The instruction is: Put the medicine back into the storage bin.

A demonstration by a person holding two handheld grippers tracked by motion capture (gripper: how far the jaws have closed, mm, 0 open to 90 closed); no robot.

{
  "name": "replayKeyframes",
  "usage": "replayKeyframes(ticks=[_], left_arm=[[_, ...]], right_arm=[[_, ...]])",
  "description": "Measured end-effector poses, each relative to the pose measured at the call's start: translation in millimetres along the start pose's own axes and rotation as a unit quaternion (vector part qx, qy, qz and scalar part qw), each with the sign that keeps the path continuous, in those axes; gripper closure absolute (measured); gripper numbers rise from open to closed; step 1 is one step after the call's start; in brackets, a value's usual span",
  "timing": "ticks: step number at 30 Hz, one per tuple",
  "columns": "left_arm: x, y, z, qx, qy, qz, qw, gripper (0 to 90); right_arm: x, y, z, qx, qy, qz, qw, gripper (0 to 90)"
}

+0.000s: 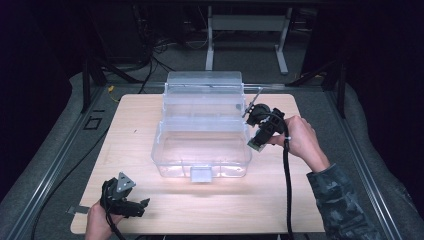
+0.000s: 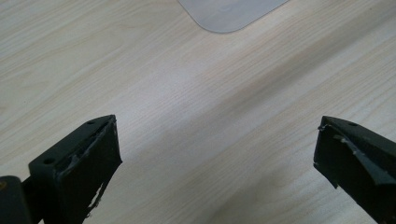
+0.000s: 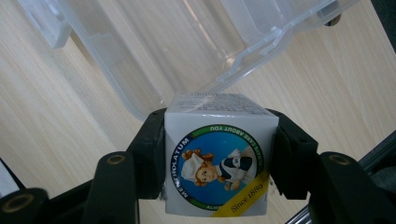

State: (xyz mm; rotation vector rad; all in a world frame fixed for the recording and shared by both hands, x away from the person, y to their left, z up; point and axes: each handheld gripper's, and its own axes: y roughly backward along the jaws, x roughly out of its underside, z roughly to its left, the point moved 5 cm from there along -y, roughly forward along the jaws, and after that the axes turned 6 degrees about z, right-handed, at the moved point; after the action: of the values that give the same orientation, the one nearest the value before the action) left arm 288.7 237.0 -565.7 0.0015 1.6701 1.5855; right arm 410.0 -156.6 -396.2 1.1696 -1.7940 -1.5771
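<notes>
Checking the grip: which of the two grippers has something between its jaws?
The right gripper, clamping a small Mentholatum box beside the clear bin; the left gripper is open.

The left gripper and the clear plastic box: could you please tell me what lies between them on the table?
Nothing: bare wooden tabletop separates the left gripper from the clear plastic box, as the high view shows.

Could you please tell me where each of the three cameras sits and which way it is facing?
High view: above the person's side, looking forward and down on the table; both hands, left gripper and right gripper show.
Left gripper view: on the left gripper, looking down at bare wood between its open jaws.
Right gripper view: on the right gripper, facing the clear box; its jaws clamp a small carton.
High and right gripper views share the clear box.
</notes>
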Motion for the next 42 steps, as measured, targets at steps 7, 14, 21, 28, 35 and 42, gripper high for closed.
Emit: replayKeyframes(ticks=[7,14,21,28,35,42], left_arm=[[0.1,-0.8,-0.9,0.002,-0.004,0.002,1.0000,0.6],[0.1,-1.4,-0.9,0.003,-0.003,0.002,1.0000,0.6],[0.5,-2.2,-0.7,0.004,-0.003,0.004,1.0000,0.7],[0.2,-2.0,-0.6,0.003,-0.003,0.003,1.0000,0.7],[0.7,-2.6,0.3,0.003,0.002,0.006,1.0000,0.7],[0.4,-2.8,-0.8,0.003,-0.004,0.007,1.0000,1.0]], right_arm=[[-9.8,-1.1,-0.7,-0.008,0.000,-0.008,0.9999,45.6],[-22.7,-9.1,3.9,-0.011,0.010,-0.009,0.9999,45.6],[-36.2,-18.9,10.1,-0.017,0.021,0.001,0.9996,45.7],[-47.4,-31.2,16.8,-0.033,0.027,0.009,0.9991,45.7],[-53.1,-43.7,22.5,-0.024,0.031,0.023,0.9990,45.7],[-55.6,-59.8,26.9,-0.032,0.035,0.039,0.9981,45.7]])
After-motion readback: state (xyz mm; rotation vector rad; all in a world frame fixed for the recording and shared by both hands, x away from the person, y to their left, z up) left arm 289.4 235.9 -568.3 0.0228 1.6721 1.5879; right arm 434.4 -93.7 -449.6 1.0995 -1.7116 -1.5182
